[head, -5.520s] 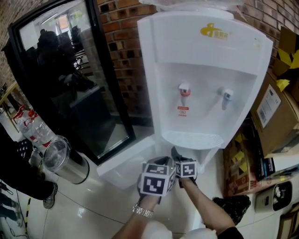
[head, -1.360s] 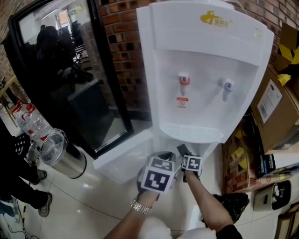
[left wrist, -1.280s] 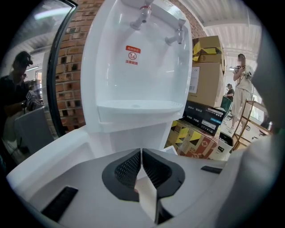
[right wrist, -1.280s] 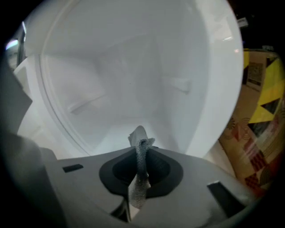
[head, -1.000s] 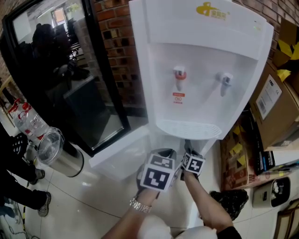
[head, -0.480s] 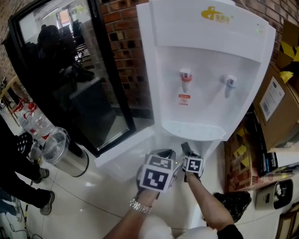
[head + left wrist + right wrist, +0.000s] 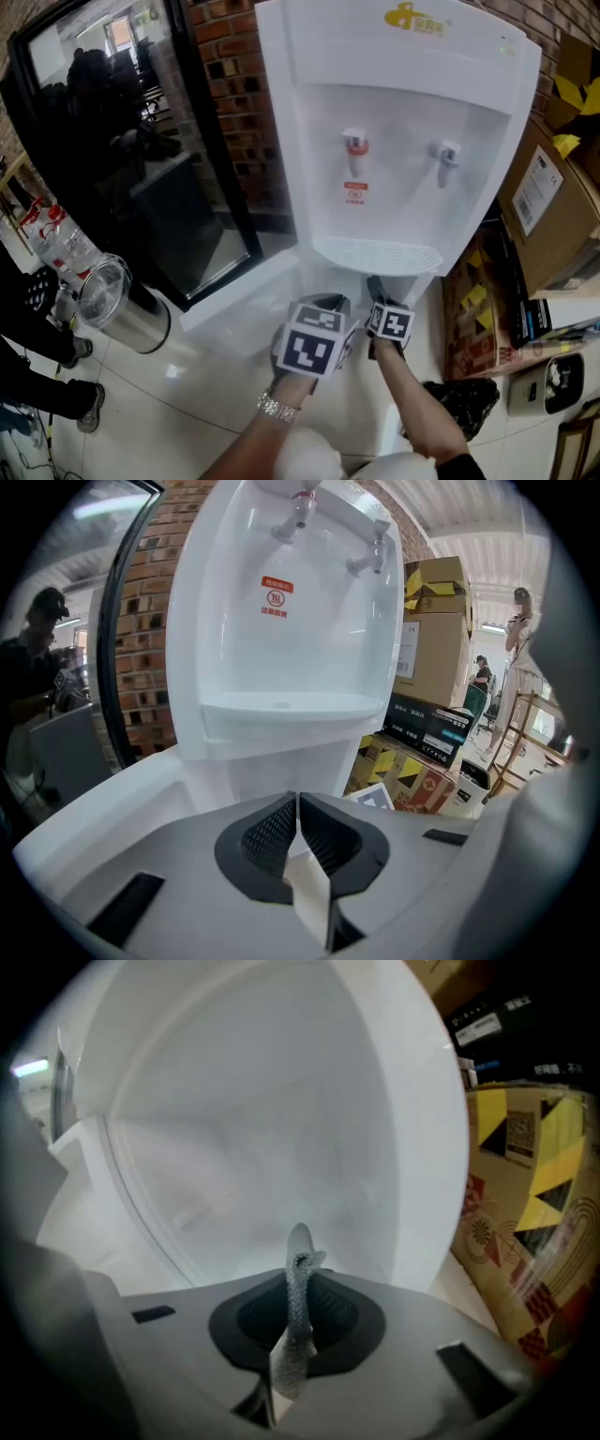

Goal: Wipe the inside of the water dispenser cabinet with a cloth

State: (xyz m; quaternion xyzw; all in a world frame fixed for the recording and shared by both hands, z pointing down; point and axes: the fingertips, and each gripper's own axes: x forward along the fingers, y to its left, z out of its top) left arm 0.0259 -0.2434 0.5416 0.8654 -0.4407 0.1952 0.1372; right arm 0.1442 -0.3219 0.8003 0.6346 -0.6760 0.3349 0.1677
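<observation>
Up top in the head view, the water dispenser (image 7: 403, 141) bears a yellow logo (image 7: 414, 16), its print unreadable, and a red label (image 7: 354, 193) under the red tap (image 7: 354, 142). Left gripper view: the left gripper (image 7: 297, 803) has its jaws together, empty. Right gripper view: the right gripper (image 7: 300, 1269) pinches a grey mesh cloth (image 7: 295, 1326), facing the white cabinet (image 7: 262, 1147) interior.

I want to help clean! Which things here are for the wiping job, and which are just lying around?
For the job: water dispenser, its open cabinet, cloth held in the right gripper.
Just lying about: steel bin, plastic bottles, cardboard boxes, black bag.
</observation>
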